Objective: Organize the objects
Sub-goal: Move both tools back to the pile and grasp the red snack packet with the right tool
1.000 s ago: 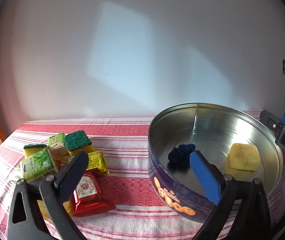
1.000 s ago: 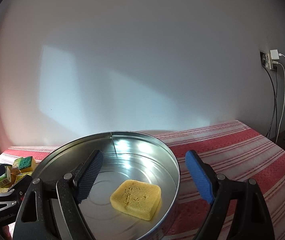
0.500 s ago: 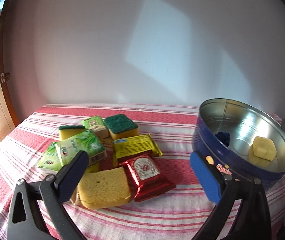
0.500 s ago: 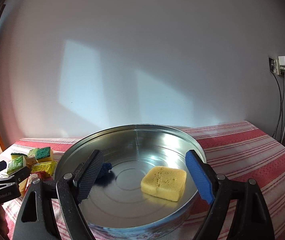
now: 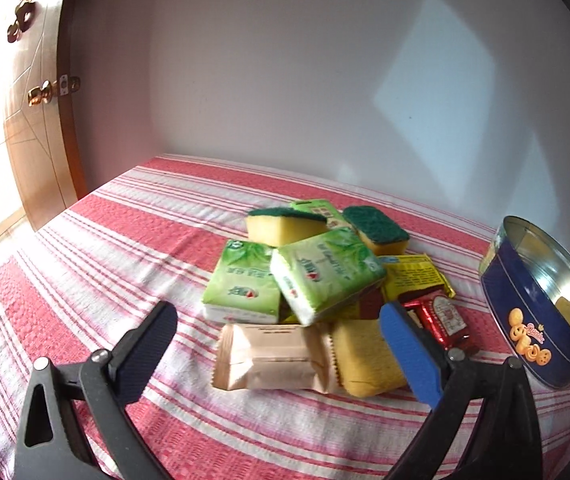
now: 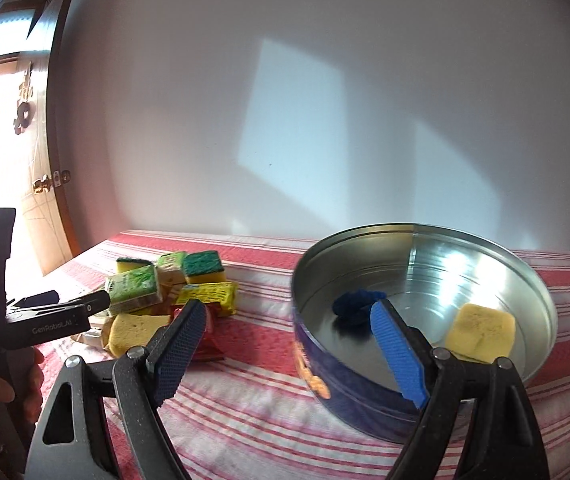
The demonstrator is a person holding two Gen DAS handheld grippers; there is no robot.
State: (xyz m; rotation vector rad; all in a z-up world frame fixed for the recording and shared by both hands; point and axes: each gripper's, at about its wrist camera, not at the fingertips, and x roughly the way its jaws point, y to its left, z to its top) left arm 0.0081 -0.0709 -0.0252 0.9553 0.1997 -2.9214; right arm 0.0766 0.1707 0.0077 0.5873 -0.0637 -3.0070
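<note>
Cloth under my grippers – red and white stripes. Tin navy outside, silver inside, holding a yellow sponge and blue rag. Pile: green packets, beige wrapper, red foil pack.

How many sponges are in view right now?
4: two green-topped sponges at the pile's far side, a plain yellow sponge at its near edge, another yellow sponge inside the tin. More may be buried.
</note>
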